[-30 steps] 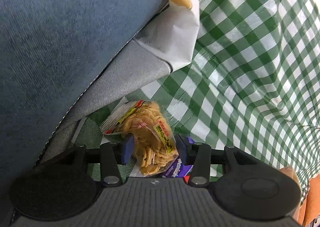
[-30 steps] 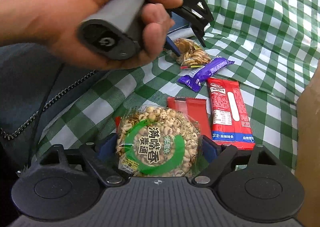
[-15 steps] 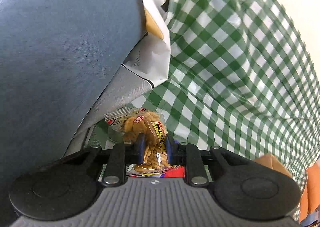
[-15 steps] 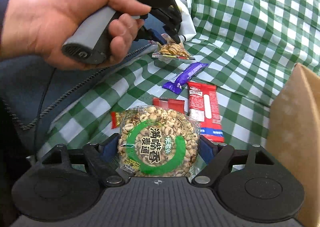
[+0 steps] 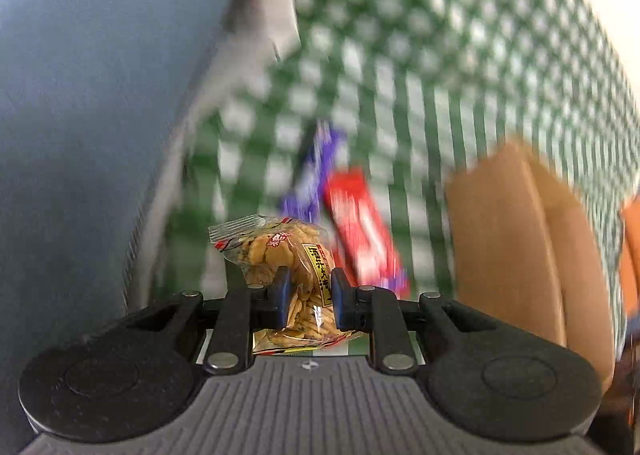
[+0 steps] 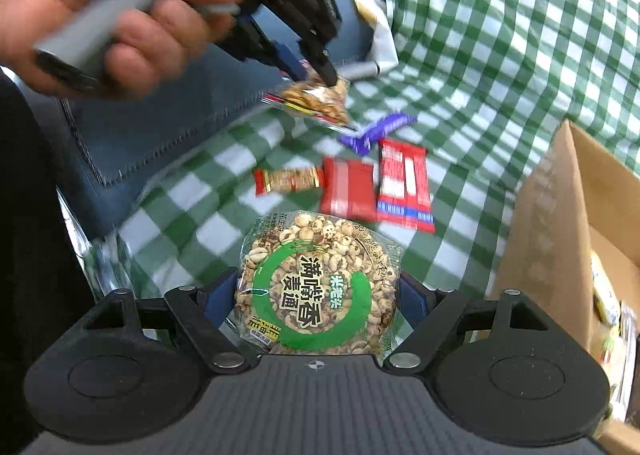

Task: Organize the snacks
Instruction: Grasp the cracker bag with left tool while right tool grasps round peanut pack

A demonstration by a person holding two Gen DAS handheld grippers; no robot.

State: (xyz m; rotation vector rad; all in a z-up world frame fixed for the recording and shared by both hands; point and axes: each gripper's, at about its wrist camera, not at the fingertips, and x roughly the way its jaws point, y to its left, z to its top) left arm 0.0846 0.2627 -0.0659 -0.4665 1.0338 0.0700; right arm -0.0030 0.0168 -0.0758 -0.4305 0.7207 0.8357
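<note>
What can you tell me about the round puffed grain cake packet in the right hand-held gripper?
The round puffed grain cake packet is a disc of pale puffed grains sealed in clear plastic, printed with a green brush ring and dark Chinese characters. It sits face up toward the camera, clamped at its two sides by the blue pads of the right hand-held gripper, held above the green checked cloth. Nothing else touches it.
</note>
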